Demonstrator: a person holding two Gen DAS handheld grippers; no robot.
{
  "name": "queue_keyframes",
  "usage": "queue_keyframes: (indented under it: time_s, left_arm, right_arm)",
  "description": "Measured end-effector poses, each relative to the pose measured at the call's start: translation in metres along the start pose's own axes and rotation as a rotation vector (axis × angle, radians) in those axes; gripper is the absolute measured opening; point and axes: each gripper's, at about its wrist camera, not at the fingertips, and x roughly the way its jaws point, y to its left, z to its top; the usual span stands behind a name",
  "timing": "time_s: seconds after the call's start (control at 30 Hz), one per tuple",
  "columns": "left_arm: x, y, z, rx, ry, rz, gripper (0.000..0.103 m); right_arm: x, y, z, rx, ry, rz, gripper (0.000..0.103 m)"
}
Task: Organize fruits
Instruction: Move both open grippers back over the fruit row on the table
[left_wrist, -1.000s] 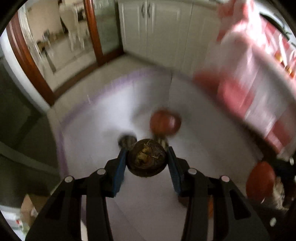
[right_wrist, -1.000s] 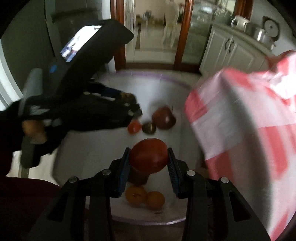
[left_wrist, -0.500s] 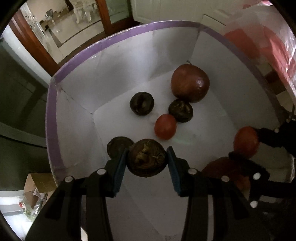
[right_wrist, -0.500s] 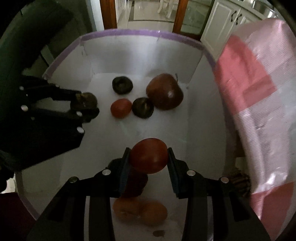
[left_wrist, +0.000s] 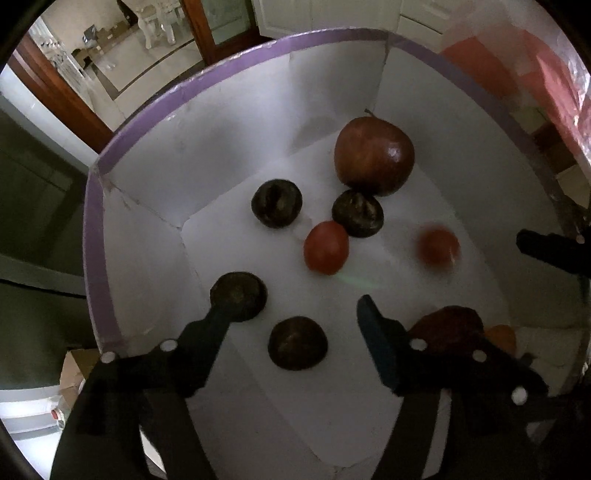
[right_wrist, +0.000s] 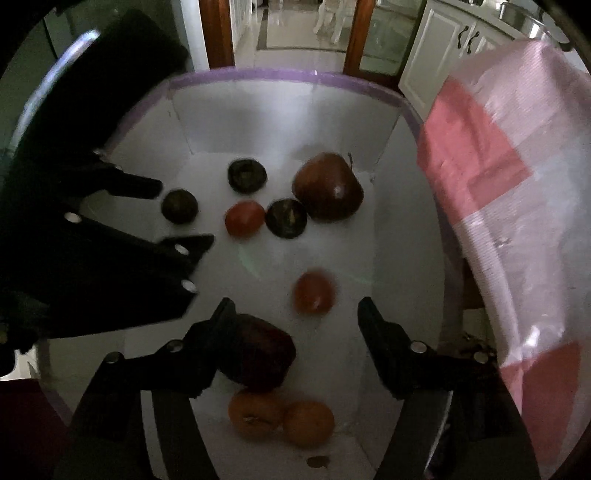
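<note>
Both grippers hang nose-down over a white box (left_wrist: 236, 122) with a purple-taped rim, the place where the fruit is being gathered. The left gripper (left_wrist: 295, 306) has just been opening its jaws; they stand wide apart with nothing pressed between the pads, and the dark round fruit (left_wrist: 297, 342) lies on the box floor in the gap between the fingers, free of both. The right gripper (right_wrist: 295, 306) has likewise just been opening; its jaws are spread and empty, and the small red fruit (right_wrist: 314, 291) sits on the floor just ahead of the fingertips, smeared in both views, which suggests it may be rolling, though the blur does not settle this. The wide stance of both pairs of jaws fits a release rather than a reach: each fruit lies directly under its own gripper. Around them rest a big red apple (left_wrist: 373, 155) against the far wall, three more dark fruits, a second small red fruit (left_wrist: 326, 248) touching one of them, a dark red fruit (right_wrist: 258, 354) under the right gripper's left finger, and two oranges (right_wrist: 280, 413) side by side at the near wall. A pink-and-white plastic bag (right_wrist: 517, 192) stands beside the box on the right.
</note>
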Motion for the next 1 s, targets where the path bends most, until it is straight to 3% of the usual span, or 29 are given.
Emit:
queue_keyframes:
  time_s: [0.17, 0.27, 0.43, 0.57, 0.67, 0.77, 1.0]
  left_arm:
    - [-0.019, 0.011, 0.008, -0.026, -0.058, 0.039, 0.076]
    - [-0.037, 0.023, 0.016, -0.070, -0.131, 0.062, 0.084]
    - [-0.095, 0.047, 0.037, -0.194, -0.362, 0.095, 0.095]
    - [-0.144, 0.040, 0.055, -0.264, -0.531, 0.054, 0.101]
    - [-0.179, 0.012, 0.064, -0.245, -0.635, -0.049, 0.101]
    - [-0.209, -0.048, 0.076, -0.111, -0.693, -0.123, 0.101]
    - [-0.237, -0.212, 0.099, 0.195, -0.713, -0.307, 0.101]
  right_arm:
    - [-0.024, 0.001, -0.004, -0.010, -0.061, 0.042, 0.070]
    - [-0.042, 0.006, -0.008, -0.026, -0.090, 0.084, 0.070]
    - [-0.091, 0.026, -0.008, -0.103, -0.191, 0.175, 0.077]
    - [-0.158, 0.016, -0.014, -0.103, -0.360, 0.184, 0.083]
    - [-0.204, -0.011, -0.026, -0.044, -0.482, 0.105, 0.087]
    - [-0.238, -0.051, -0.052, 0.046, -0.558, -0.009, 0.087]
    - [-0.278, -0.172, -0.145, 0.404, -0.636, -0.259, 0.087]
